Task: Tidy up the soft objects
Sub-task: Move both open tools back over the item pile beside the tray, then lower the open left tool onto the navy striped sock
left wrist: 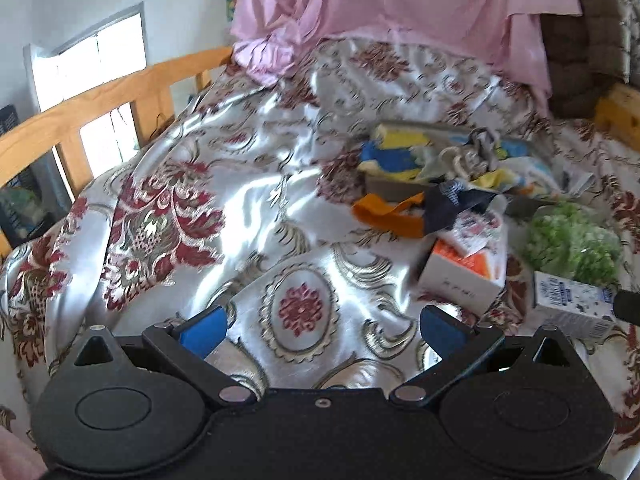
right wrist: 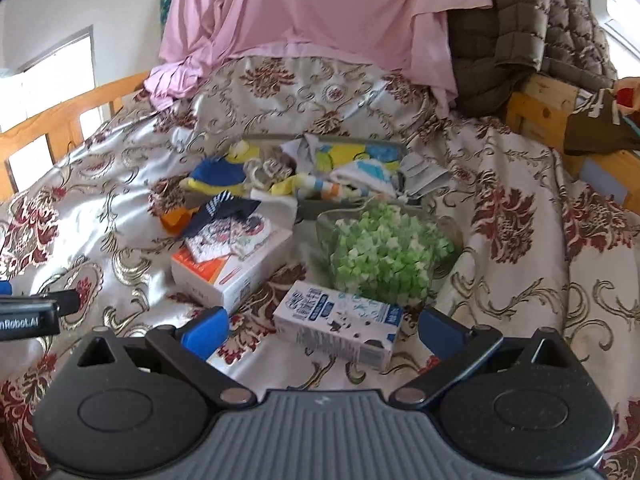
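you are near the start, by the look of it. both tongs are spread wide and carry nothing: your left tongs hang over a bare stretch of the bed toward its railed side, and your right tongs hover just above the white and blue carton at the near edge of the clutter.

the soft things lie mid-bed. a grey tray sits toward the head of the bed, and a heap of yellow, blue and striped socks lies in it and over its rim, jumbled rather than sorted; whether any are paired i cannot tell. an orange cloth and a dark navy sock lie outside the tray, on its railed side, and the navy one drapes onto a patterned cloth resting on the white and orange box. a clear container of green bits stands between the carton and the tray.

so i judge little is settled: the loose orange, navy and patterned pieces are not yet gathered, and the heap in the tray wants tidying. the boxes and the green container seem to be no part of the job.
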Action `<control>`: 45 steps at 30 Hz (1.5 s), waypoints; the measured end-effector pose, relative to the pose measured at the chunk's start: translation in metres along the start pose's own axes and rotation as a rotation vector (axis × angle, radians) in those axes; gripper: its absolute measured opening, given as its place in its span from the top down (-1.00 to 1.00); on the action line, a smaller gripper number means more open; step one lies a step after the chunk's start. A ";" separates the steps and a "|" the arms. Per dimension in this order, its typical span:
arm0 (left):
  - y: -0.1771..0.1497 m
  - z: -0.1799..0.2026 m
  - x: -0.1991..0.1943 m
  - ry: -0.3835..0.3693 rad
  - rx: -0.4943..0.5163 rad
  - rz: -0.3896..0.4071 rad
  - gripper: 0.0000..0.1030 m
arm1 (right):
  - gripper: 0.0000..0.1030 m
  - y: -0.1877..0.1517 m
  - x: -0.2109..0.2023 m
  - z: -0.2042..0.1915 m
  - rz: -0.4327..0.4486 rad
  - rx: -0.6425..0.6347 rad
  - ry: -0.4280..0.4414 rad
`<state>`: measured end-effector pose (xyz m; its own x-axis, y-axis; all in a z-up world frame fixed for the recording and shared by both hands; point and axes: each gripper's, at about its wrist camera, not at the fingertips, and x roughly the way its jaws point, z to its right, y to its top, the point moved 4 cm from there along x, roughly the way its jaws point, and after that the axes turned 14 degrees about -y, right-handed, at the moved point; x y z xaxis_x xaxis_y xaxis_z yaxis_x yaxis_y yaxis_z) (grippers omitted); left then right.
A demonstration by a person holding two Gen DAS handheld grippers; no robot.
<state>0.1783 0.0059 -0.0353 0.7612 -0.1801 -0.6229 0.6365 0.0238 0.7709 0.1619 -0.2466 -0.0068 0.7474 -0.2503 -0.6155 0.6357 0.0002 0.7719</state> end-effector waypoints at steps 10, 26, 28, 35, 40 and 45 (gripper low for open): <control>0.003 -0.011 0.008 0.004 -0.072 -0.043 -0.98 | -1.00 0.000 0.006 -0.011 -0.014 0.010 0.085; 0.020 -0.033 0.023 -0.009 -0.145 -0.039 -0.98 | -1.00 0.024 0.025 -0.033 0.053 0.025 0.186; 0.025 -0.034 0.026 -0.052 -0.170 -0.036 -0.98 | -1.00 0.027 0.032 -0.037 0.052 0.015 0.196; 0.050 -0.033 0.042 -0.161 -0.161 0.012 -0.98 | -1.00 0.034 0.056 -0.059 0.088 -0.074 0.248; 0.065 -0.034 0.058 -0.299 -0.206 0.076 -0.98 | -0.99 0.034 0.067 -0.073 0.113 -0.144 0.285; 0.073 -0.024 0.082 -0.358 -0.143 0.108 -0.98 | -1.00 0.040 0.078 -0.078 0.142 -0.172 0.271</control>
<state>0.2902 0.0169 -0.0334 0.7497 -0.4998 -0.4339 0.5849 0.1935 0.7877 0.2606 -0.1905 -0.0363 0.8400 0.0296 -0.5418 0.5280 0.1854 0.8287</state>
